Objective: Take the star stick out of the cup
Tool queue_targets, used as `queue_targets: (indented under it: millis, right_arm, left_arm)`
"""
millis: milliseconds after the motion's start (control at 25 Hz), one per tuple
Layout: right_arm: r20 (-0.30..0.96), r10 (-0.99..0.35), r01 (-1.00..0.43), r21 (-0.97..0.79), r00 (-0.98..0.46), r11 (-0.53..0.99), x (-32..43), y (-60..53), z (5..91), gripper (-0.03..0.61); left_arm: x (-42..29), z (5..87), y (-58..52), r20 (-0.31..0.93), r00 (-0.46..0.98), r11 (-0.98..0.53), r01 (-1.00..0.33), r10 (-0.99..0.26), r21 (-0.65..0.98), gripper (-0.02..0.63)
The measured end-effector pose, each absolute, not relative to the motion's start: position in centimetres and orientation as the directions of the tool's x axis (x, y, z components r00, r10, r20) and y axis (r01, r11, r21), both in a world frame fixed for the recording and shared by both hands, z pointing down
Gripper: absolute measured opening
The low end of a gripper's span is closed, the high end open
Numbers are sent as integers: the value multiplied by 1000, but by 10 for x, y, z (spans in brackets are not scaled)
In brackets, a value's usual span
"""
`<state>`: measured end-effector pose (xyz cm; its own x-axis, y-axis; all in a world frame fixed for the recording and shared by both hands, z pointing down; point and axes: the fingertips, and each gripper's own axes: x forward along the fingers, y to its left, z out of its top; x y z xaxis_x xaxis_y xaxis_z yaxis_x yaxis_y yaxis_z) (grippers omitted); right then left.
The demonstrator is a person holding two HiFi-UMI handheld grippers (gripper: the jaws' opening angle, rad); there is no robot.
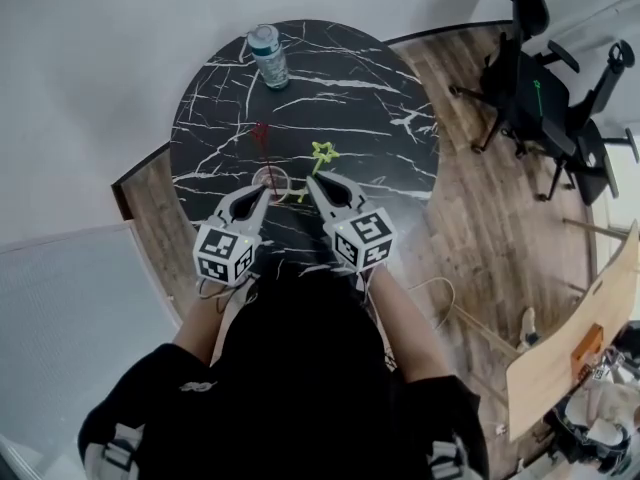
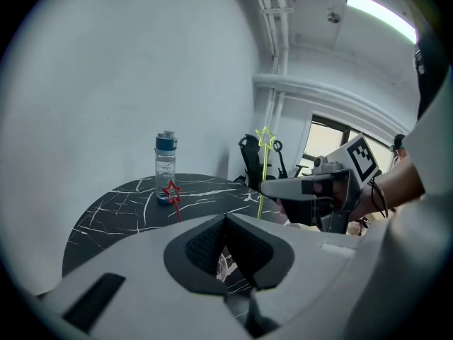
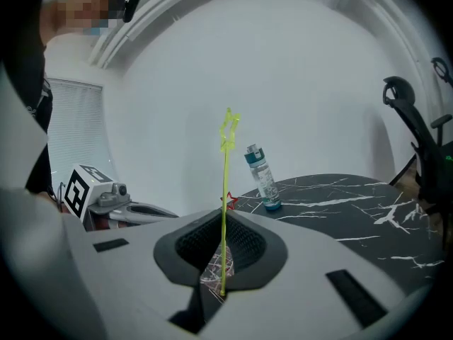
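A clear cup (image 1: 270, 180) stands near the front of the round black marble table (image 1: 350, 98), with a red star stick (image 1: 261, 143) upright in it. My left gripper (image 1: 264, 192) is at the cup's near rim, its jaws shut on it. In the left gripper view the cup is mostly hidden behind the jaws and the red star stick (image 2: 171, 192) rises just beyond them. My right gripper (image 1: 308, 180) is shut on the lower end of a yellow star stick (image 3: 225, 190), which stands upright, clear of the cup and to its right; its star (image 1: 322, 153) is at the top.
A water bottle (image 1: 268, 56) with a blue cap stands at the table's far edge. Black office chairs (image 1: 540, 98) stand on the wood floor to the right. A light wooden board (image 1: 570, 348) is at the lower right. A white wall lies behind the table.
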<state>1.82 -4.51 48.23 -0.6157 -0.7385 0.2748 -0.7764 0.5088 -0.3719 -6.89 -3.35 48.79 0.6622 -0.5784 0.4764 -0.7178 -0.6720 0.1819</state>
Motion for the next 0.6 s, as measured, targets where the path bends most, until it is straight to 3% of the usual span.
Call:
queue_targets:
  millis: [600]
  right_arm:
    - [337, -732, -803, -319, -593, 504, 64, -13, 490, 11]
  left_arm:
    - [-32, 502, -4, 491, 662, -665, -719, -566, 203, -2]
